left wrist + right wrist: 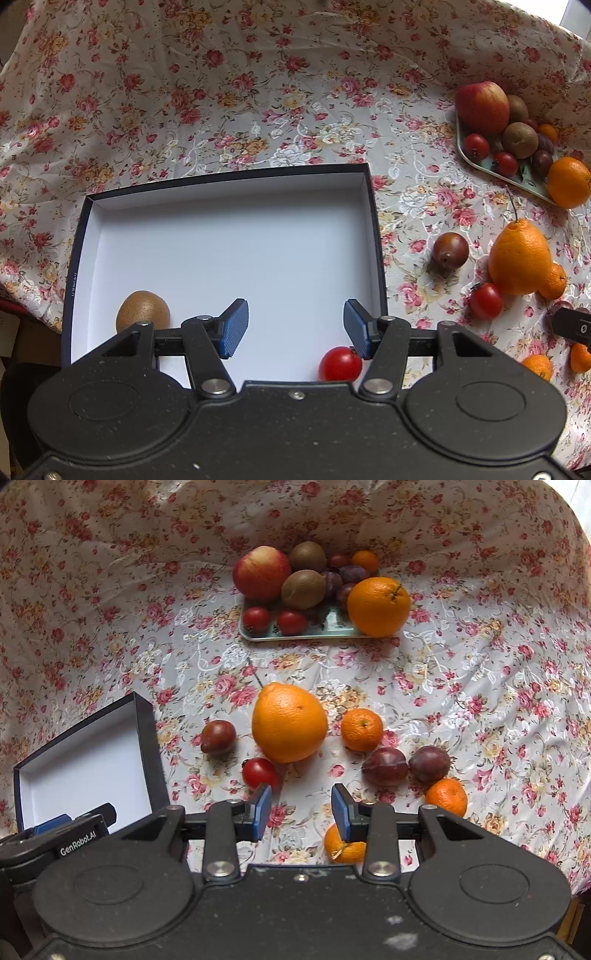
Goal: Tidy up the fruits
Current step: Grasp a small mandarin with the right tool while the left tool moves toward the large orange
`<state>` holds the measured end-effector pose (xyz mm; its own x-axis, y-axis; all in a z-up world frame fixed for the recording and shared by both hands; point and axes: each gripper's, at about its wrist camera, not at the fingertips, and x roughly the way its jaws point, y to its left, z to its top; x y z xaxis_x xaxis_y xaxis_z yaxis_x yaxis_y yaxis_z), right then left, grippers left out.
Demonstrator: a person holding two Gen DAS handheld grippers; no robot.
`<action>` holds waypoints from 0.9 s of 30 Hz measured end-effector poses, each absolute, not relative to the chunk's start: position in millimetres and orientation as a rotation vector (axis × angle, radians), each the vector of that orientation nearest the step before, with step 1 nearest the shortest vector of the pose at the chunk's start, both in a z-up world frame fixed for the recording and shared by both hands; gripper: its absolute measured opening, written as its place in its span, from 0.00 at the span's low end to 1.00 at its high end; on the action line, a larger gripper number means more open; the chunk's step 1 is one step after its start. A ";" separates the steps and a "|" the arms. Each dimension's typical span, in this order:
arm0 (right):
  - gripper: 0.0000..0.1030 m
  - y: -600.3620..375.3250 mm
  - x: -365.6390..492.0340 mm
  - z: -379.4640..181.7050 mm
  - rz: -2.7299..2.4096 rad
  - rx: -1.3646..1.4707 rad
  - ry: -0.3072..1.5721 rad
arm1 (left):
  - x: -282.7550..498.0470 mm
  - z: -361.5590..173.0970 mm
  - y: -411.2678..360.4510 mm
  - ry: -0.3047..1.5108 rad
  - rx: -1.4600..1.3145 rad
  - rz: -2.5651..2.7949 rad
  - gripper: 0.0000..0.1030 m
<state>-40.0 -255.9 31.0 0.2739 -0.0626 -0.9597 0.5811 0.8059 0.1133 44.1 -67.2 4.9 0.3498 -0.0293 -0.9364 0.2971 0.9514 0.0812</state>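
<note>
Two fruits, a kiwi point(143, 311) at nine o'clock and a cherry tomato point(340, 363) at five, sit in the box point(373, 221) under my wide-open, empty left gripper point(295, 326), while my right gripper point(301, 812), also parted and empty, hangs over loose round fruit, so I judge a clumsy nudge could roll the tomato point(259, 772) away.

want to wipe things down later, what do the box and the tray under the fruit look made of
Dark-rimmed box with white inside: looks like matte cardboard, thin straight walls, no shine. Pale green rectangular tray: glossy, likely glazed ceramic or melamine; cannot tell which.
</note>
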 end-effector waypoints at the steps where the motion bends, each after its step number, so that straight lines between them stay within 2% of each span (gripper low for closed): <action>1: 0.37 -263.7 -44.8 30.0 -0.480 0.506 1.232 | 41.8 5.2 -73.1 1.197 0.262 -0.230 0.59; 14: 0.37 -343.3 -106.2 1.0 -0.644 0.701 1.274 | 12.4 5.4 -154.4 1.226 0.318 -0.413 0.59; 27: 0.38 -375.5 -142.1 -9.5 -0.858 0.868 1.144 | 24.8 8.1 -206.7 1.232 0.368 -0.502 0.59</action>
